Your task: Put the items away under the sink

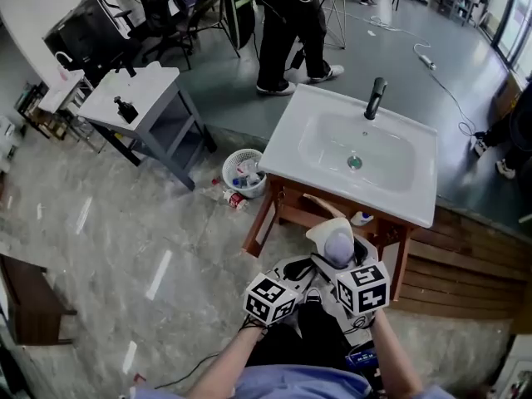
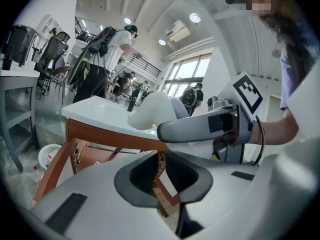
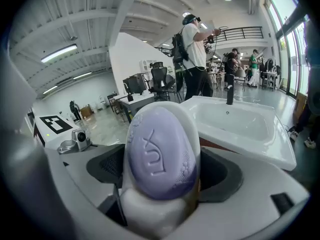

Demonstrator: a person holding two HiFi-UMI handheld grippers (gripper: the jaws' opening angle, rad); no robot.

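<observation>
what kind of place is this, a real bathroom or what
Probably an open lab or office hall, not a bathroom: the sink stands alone on a wooden frame mid-floor, with office chairs, a grey work table and a loose cable on the floor around it.

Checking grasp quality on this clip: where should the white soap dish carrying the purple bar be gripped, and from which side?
By the white soap dish itself, across its narrow width, coming in from one end, as the right gripper does. The rounded purple soap bar seems only to lie in it and would likely slip if pinched.
</observation>
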